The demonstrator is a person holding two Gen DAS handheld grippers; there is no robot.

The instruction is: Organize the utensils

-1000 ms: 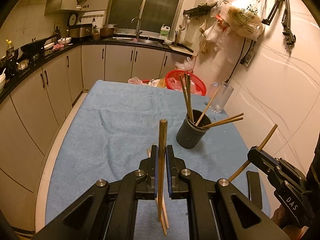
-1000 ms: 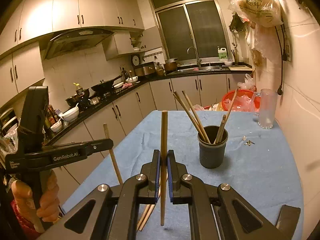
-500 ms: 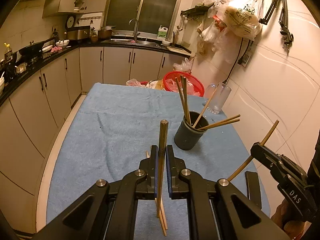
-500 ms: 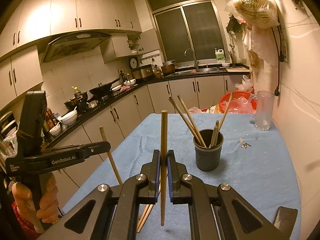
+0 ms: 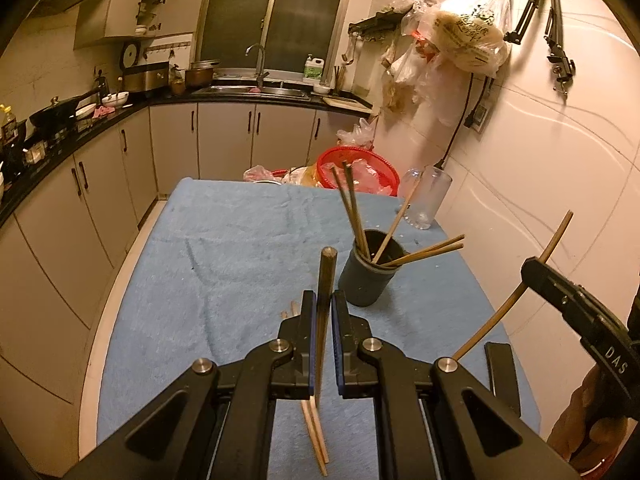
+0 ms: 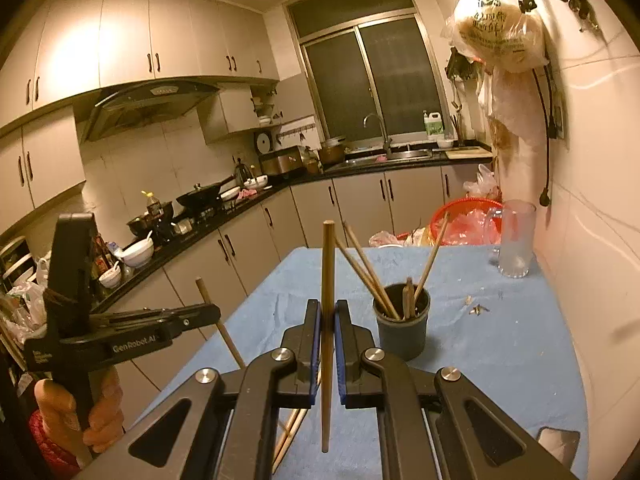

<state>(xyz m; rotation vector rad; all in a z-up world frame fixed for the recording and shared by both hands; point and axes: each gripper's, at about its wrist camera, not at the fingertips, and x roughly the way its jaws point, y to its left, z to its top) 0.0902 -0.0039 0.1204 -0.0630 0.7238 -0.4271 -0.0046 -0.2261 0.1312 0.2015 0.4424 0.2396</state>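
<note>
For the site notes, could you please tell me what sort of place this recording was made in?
Very likely a home kitchen: a steel sink with a curved tap under the window, a black range hood above dark pans, and pale cabinets.

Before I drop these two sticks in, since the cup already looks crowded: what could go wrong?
The dark cup holds several chopsticks splayed outward; an incoming stick could knock them or tip it. Each tool, left and right, pinches its chopstick at one narrow point, so it may pivot. Loose chopsticks lie on the cloth below.
</note>
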